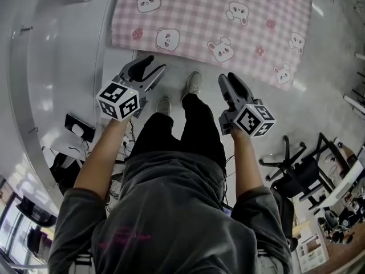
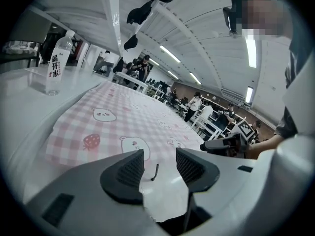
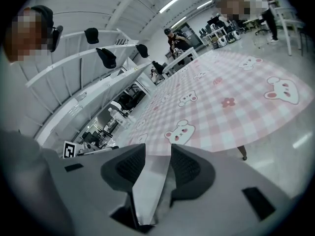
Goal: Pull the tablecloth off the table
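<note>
left gripper [image 1: 155, 65], right gripper [image 1: 228, 77], both forward, jaws apart, apparently empty

Large open lab hall: ceiling strip lights [image 2: 165, 53], rows of white worktables [image 2: 212, 124], office chairs [image 1: 296, 165].

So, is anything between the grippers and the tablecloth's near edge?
Nothing visible. The left gripper and right gripper are both open, just short of the tablecloth, with only floor showing in between.

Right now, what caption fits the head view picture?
Left gripper and right gripper, both open, point at the pink bear tablecloth.
</note>
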